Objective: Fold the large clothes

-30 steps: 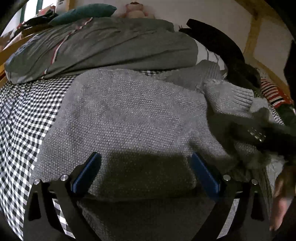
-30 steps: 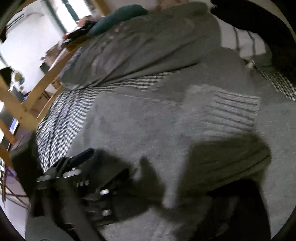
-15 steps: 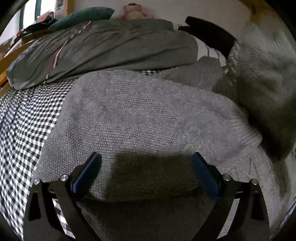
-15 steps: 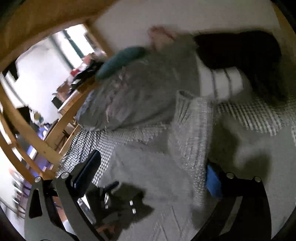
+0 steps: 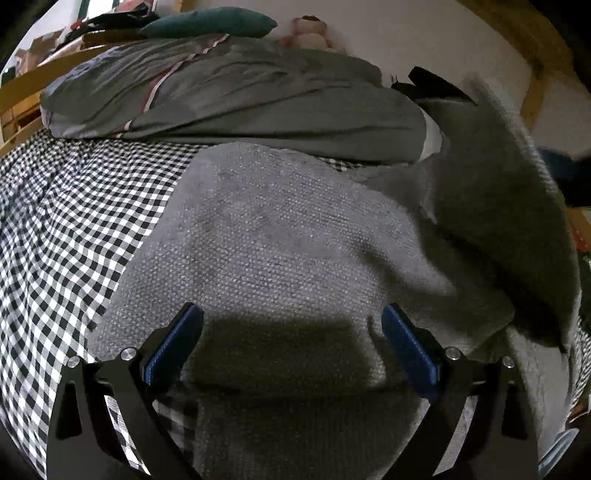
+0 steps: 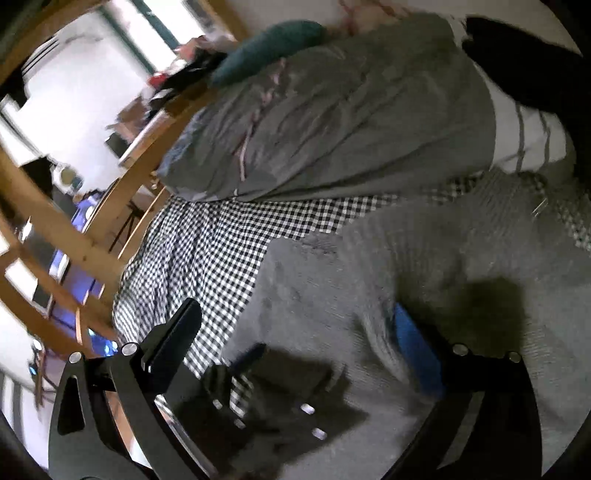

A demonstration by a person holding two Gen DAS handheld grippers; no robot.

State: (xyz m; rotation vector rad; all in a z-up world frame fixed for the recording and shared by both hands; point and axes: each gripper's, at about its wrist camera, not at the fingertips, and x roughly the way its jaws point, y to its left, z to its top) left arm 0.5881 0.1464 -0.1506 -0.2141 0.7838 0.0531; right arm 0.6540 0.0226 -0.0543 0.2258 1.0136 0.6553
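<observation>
A large grey knit sweater point(image 5: 280, 236) lies flat on the black-and-white checked sheet point(image 5: 74, 221). My left gripper point(image 5: 291, 339) hovers open just above its near part, with nothing between the blue pads. On the right, the sweater's sleeve point(image 5: 495, 192) is raised and blurred, slanting over the body. In the right wrist view the sweater point(image 6: 332, 295) fills the lower right. My right gripper point(image 6: 297, 314) has its fingers wide apart, and knit fabric lies against the blue pad of the right finger point(image 6: 413, 343). The left gripper point(image 6: 266, 391) shows below it as a dark blur.
A grey duvet point(image 5: 240, 92) is bunched behind the sweater, with a teal pillow point(image 5: 210, 22), a plush toy point(image 5: 306, 31) and a black garment point(image 5: 436, 85) against the wall. Wooden bed rails point(image 6: 74, 236) run along the left side.
The sleeve, crumpled at the sweater's right side a second ago, has been lifted and swung up over the body. The right gripper's fingers came into view spread apart. The left gripper stayed put.
</observation>
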